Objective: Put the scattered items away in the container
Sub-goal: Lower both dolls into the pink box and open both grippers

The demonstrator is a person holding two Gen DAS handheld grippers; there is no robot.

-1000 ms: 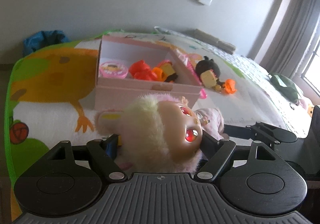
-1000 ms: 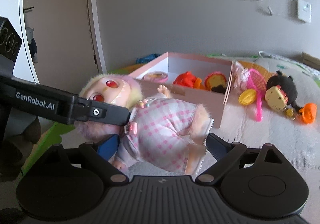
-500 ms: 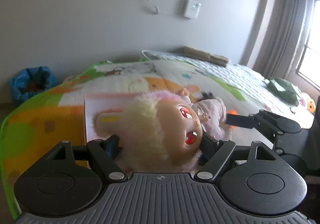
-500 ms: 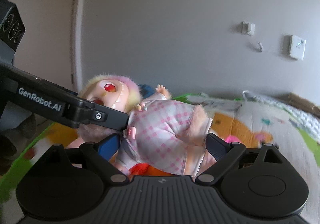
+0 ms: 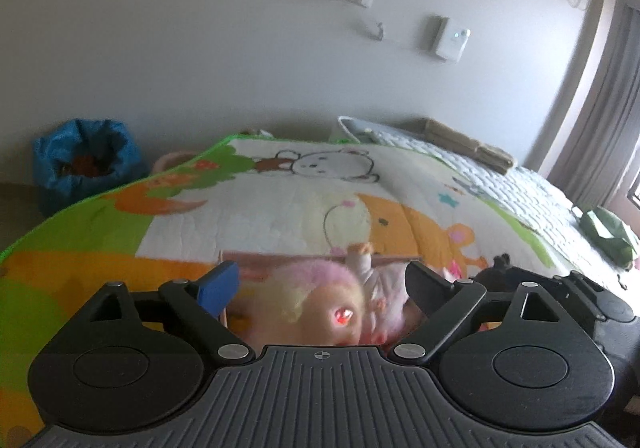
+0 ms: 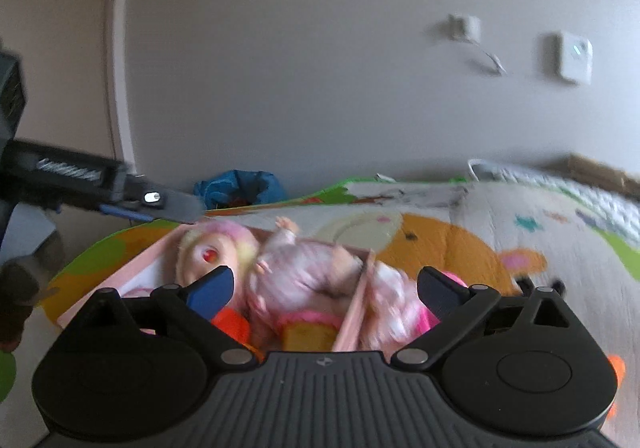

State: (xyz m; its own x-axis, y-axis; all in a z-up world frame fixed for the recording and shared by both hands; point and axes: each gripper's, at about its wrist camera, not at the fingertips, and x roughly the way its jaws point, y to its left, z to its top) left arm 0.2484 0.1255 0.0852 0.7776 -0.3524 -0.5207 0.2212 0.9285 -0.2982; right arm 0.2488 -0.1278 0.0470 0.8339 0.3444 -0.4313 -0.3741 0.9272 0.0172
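At the far left of the left wrist view a blue bag (image 5: 82, 156) sits on the floor by the wall, beyond the edge of the bright cartoon blanket (image 5: 280, 204) that covers the bed. In the middle, the left gripper (image 5: 320, 284) has its jaws opening, and its blue pad stands clear of the doll (image 5: 320, 308). The doll's fluffy pink and yellow head lies below and between the fingers, blurred, with one red eye showing and one small arm raised. The far wall of the pink box (image 5: 312, 259) runs just behind the head. To the right, the dark tips of the other gripper reach in from the edge.

In the right wrist view, the left gripper's finger comes in from the left, ending above the doll's head without touching it. The right gripper (image 6: 326, 286) also has its jaws opening, and its pads stand apart from the doll (image 6: 296, 276). The doll lies across the pink box (image 6: 136, 264), head and chest inside and the checked legs draped over the right-hand wall (image 6: 356, 312). An orange toy (image 6: 232, 324) and a pink and yellow toy (image 6: 308, 328) sit in the box under it. At the right edge, a small orange piece (image 6: 616, 364) lies on the blanket.
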